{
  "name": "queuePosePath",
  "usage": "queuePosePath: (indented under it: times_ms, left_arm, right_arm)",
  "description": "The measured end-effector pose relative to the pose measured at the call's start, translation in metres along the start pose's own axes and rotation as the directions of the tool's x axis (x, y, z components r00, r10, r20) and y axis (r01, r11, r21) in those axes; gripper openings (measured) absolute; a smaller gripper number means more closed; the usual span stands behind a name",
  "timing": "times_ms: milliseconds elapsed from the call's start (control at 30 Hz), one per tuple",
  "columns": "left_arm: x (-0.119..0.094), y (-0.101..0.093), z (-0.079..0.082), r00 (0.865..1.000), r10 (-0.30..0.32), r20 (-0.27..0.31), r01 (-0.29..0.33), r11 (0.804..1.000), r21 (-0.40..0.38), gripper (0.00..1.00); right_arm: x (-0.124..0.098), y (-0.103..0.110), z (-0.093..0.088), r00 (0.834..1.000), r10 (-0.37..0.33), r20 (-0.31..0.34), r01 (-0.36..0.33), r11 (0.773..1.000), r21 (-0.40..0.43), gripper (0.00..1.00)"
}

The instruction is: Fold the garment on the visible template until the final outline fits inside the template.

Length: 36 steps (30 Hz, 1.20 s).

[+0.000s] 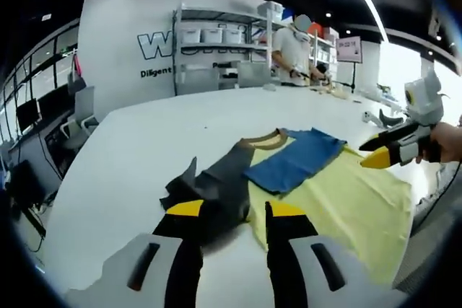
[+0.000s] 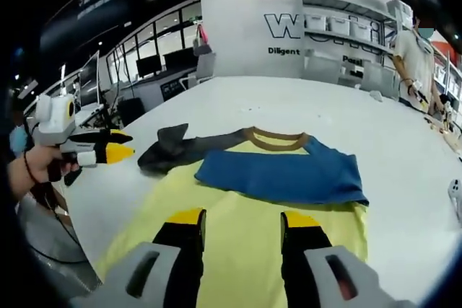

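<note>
Both grippers hover over the shirt, nothing held.
Left gripper (image 1: 232, 210) spread wide, the grey sleeve (image 1: 209, 182) just ahead of it on the white surface (image 1: 166, 135); right gripper (image 2: 241, 218) equally wide above the yellow shirt (image 2: 245, 243), the blue sleeve (image 2: 289, 174) folded across beyond.

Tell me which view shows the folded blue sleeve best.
The right gripper view: there the blue sleeve lies near the picture's middle, its whole outline spread across the yellow shirt below the brown collar. The left gripper view shows the sleeve smaller and foreshortened, though nothing covers it.
</note>
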State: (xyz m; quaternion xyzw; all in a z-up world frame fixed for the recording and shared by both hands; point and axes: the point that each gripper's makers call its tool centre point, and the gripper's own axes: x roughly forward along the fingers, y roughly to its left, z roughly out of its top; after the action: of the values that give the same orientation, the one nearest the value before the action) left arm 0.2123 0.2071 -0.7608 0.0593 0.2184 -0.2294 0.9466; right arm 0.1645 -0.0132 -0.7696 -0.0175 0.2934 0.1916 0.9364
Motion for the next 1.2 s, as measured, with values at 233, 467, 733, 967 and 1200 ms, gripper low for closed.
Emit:
queuePosePath:
  times_ms: [233,467,733,967,1200]
  left_arm:
    - [0.017,0.021,0.011,1.000,0.025,0.006,-0.026,0.999,0.027,0.29]
    - [0.035,0.034,0.014,0.999,0.044,-0.020,-0.044,0.998,0.033,0.28]
    - [0.056,0.038,0.033,0.999,0.041,-0.023,-0.039,0.995,0.094,0.29]
    - [0.091,0.040,0.029,0.997,0.010,-0.080,0.000,0.994,0.114,0.28]
    - [0.112,0.044,0.022,0.992,-0.006,-0.126,0.021,0.992,0.123,0.22]
  right_arm:
    - [0.002,0.009,0.000,1.000,0.022,-0.008,-0.022,1.000,-0.002,0.37]
    - [0.003,0.015,-0.002,0.999,0.034,-0.016,-0.034,0.999,-0.020,0.38]
    - [0.003,0.017,-0.013,0.998,0.041,-0.038,-0.041,0.999,-0.003,0.38]
    - [0.000,0.018,-0.017,0.998,0.043,-0.045,-0.043,0.999,-0.001,0.37]
    - [-0.001,0.016,-0.016,0.998,0.036,-0.044,-0.036,0.999,0.005,0.38]
